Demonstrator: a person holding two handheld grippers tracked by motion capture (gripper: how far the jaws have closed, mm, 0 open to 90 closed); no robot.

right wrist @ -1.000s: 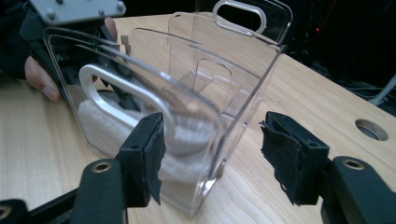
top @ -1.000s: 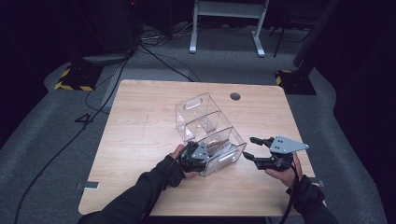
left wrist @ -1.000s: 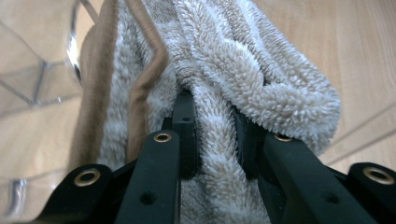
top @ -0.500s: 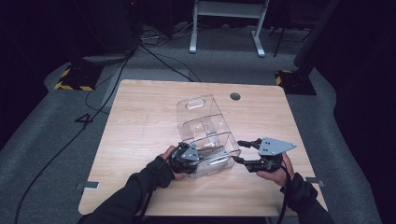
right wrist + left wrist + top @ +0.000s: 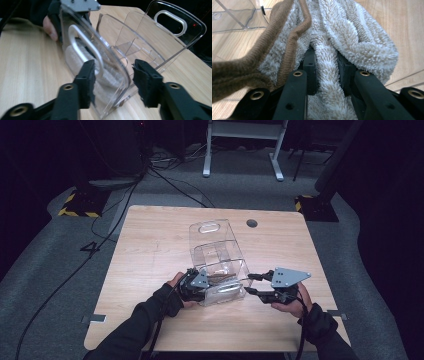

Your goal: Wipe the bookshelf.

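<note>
Fluffy cloth going into a clear bin

The left gripper is clamped on the cream cloth (brown-edged), inside the clear bin's near end on the table; the right gripper, jaws just closing, straddles the bin's end wall without yet pressing.

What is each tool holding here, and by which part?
Left tool: shut on a fold of the cream fleece cloth with brown edging. Right tool: nothing gripped; jaws straddle the clear plastic bin's end wall.
</note>
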